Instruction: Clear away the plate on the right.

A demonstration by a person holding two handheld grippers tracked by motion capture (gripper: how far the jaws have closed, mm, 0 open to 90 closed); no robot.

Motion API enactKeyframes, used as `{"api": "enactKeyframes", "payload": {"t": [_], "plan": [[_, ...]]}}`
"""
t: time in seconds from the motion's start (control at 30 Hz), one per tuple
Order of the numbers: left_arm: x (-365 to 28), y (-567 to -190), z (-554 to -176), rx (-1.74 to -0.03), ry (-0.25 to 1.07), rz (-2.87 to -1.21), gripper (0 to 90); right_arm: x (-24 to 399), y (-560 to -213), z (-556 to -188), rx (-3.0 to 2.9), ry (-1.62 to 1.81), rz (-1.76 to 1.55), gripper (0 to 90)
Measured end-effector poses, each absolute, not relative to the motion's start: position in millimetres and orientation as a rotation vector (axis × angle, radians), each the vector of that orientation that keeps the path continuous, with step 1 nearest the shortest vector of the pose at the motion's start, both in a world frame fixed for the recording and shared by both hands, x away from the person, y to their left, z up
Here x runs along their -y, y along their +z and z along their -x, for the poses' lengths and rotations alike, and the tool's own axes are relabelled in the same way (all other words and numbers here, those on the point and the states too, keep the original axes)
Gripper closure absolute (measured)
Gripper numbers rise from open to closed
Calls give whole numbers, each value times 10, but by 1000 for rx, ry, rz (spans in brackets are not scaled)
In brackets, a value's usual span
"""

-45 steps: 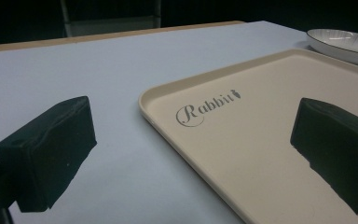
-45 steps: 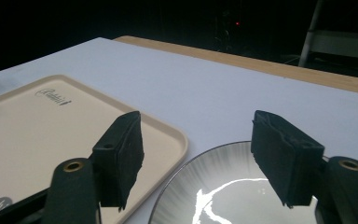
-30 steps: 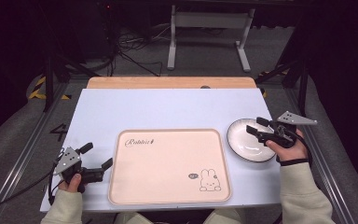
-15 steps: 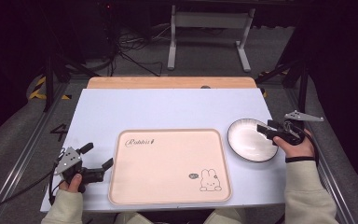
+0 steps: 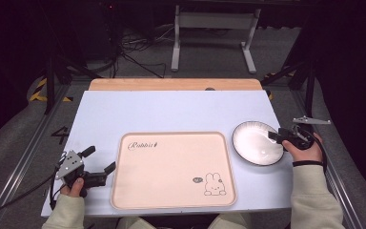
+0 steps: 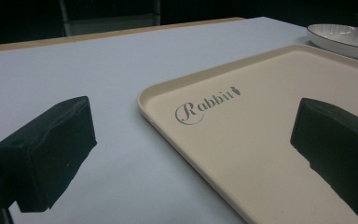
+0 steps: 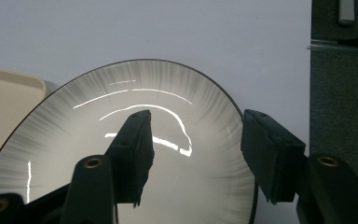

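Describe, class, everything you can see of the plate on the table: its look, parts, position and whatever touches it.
The plate is round, shallow and glossy white, ceramic-looking, with fine grey streaks radiating toward a thin dark rim. It is empty and lies flat on the pale blue table, just right of the cream tray, close to its edge. The right gripper straddles its right rim, one jaw over the inside, one outside; the jaws have just been closing, and no pad visibly presses on it yet.

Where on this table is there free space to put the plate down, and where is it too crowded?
The tray is bare inside, apart from its print. The table is free behind the tray, up to the wooden strip, and at its left between the tray and the left claw. The right edge is tight: the plate lies beside the tray, with the right claw straddling its rim.
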State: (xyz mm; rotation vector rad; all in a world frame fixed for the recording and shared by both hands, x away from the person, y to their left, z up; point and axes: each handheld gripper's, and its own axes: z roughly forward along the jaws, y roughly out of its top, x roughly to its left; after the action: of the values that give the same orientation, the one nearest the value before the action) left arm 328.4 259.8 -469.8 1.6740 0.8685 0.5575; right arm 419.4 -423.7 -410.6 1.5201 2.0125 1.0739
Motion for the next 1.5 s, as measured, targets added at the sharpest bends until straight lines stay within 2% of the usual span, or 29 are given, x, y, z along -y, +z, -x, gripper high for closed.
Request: {"api": "enactKeyframes", "payload": {"t": [0.57,0.7,0.9,1.23,1.5], "plan": [[-2596,-4697,-3283,-866,559,-1681,4,4355,-4244,-4210,-1976,1017,-1647,429],[-2596,-4697,-3283,-866,560,-1681,4,4383,-4279,-4214,-1973,1031,-1705,494],[-2596,-4697,-3283,-867,560,-1681,4,4423,-4324,-4210,-1947,1069,-1812,520],[-2596,-4697,-3283,-867,560,-1681,4,4432,-4378,-4199,-1942,1067,-1866,724],[-2596,-4697,-3283,-868,561,-1681,4,4471,-4415,-4182,-1841,1145,-2000,786]]}}
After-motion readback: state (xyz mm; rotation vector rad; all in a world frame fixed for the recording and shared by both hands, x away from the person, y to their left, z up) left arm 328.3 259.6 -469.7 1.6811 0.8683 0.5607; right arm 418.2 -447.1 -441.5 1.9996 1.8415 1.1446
